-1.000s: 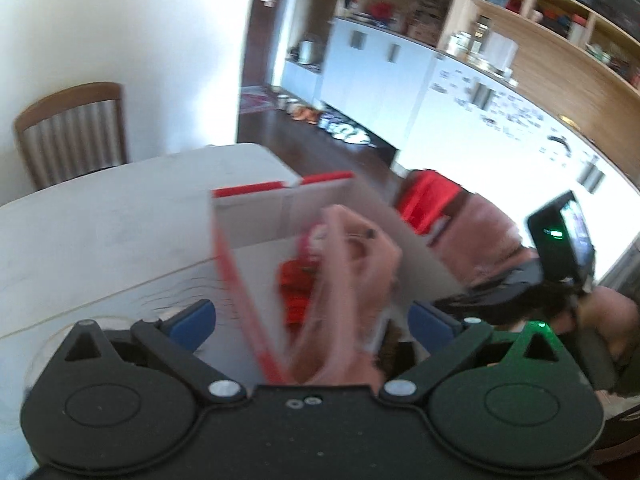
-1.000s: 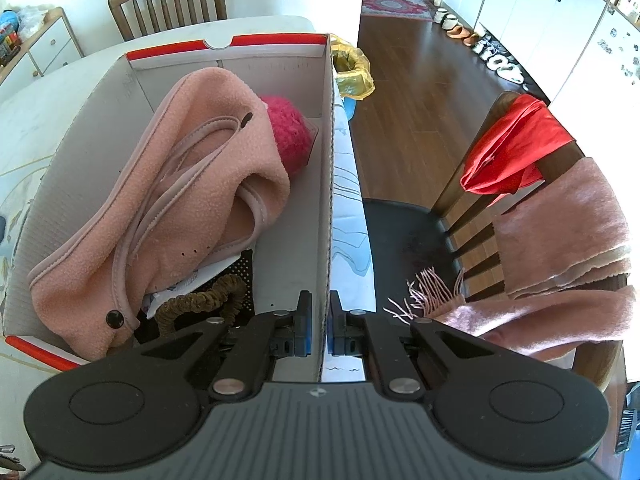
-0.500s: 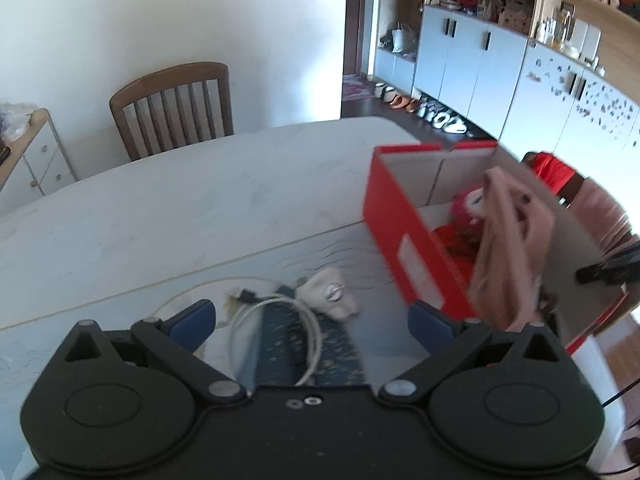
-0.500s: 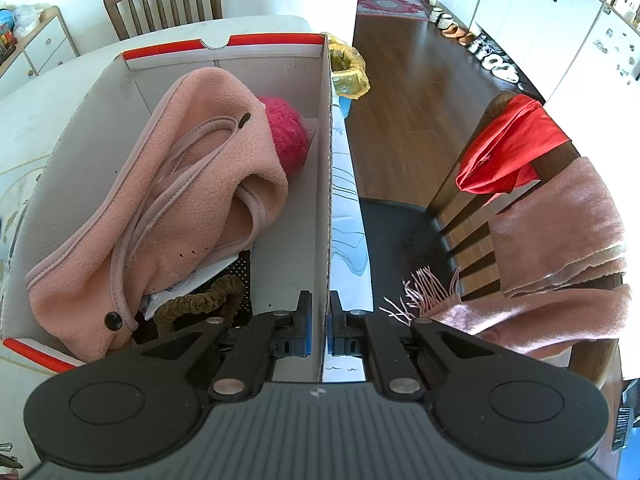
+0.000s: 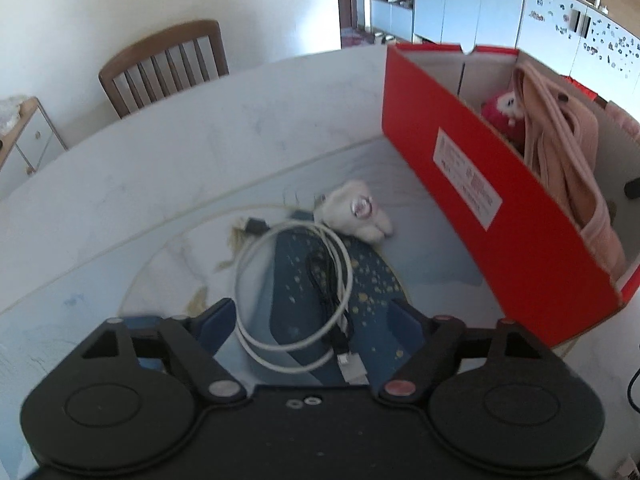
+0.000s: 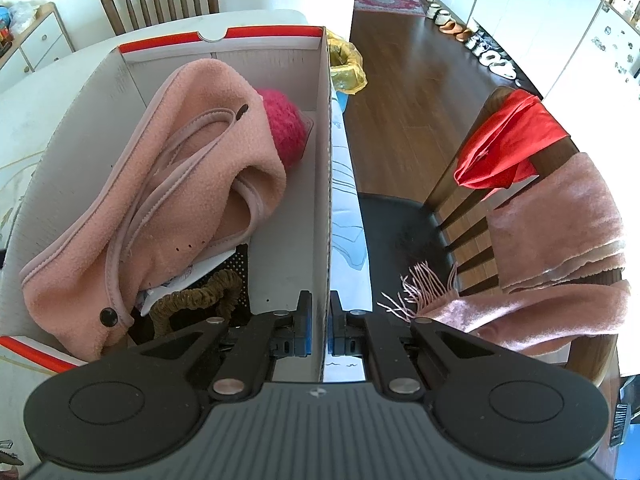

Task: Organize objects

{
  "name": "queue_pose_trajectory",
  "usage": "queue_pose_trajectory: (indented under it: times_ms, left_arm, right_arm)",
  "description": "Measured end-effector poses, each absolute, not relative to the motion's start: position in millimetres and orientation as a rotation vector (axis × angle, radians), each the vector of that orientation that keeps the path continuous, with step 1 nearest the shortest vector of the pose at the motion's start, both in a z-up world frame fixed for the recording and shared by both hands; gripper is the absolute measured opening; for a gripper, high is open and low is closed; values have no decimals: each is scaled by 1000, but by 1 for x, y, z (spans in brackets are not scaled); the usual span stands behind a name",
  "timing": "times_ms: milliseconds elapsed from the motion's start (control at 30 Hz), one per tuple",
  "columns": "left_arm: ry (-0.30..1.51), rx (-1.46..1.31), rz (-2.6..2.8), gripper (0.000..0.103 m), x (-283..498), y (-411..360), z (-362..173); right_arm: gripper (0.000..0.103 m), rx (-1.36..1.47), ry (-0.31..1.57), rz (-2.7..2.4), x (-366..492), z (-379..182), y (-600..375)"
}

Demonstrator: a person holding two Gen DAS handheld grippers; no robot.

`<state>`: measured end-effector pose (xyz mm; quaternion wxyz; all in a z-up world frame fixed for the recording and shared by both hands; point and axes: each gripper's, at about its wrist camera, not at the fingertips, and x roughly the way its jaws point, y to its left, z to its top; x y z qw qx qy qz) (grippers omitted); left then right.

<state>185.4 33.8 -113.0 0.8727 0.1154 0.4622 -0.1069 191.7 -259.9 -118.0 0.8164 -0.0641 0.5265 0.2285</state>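
Two hand-held grippers were recorded. The left hand-held gripper (image 5: 310, 316) stood wide, holding nothing, above a coiled white cable (image 5: 256, 264) and a black cable (image 5: 326, 292) on the desk (image 5: 140, 176); a white plush toy (image 5: 354, 210) lay just beyond. The right hand-held gripper (image 6: 319, 330) was clamped on the wall of the red cardboard box (image 6: 325, 184), which contained a pink fleece bag (image 6: 176, 184), a red plush toy (image 6: 286, 128) and a brown scrunchie (image 6: 192, 296).

White walls, dark wood floor (image 6: 404, 92), slatted wooden chair (image 5: 164, 64), pale cabinets (image 5: 452, 0).
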Motion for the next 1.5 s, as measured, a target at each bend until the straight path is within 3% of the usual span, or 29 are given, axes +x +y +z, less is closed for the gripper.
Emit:
queue_pose_trajectory:
  times_ms: [167, 500, 600, 800, 1167, 1500]
  left_arm:
    - [999, 226, -230, 70, 186, 32, -125]
    - [1018, 207, -234, 37, 193, 32, -128]
    - [1023, 198, -240, 33, 196, 30, -128]
    - [1022, 192, -252, 11, 200, 23, -129]
    - [962, 112, -240, 1, 200, 36, -100]
    - [907, -28, -248, 1, 195, 55, -47]
  right_arm:
    - [6, -137, 1123, 488, 192, -118, -260]
    - [6, -142, 1122, 495, 191, -118, -259]
    - [6, -142, 1122, 495, 192, -118, -260]
    - [6, -142, 1122, 497, 192, -118, -259]
    - [7, -142, 1122, 499, 192, -118, -259]
    - [6, -140, 1122, 505, 192, -119, -259]
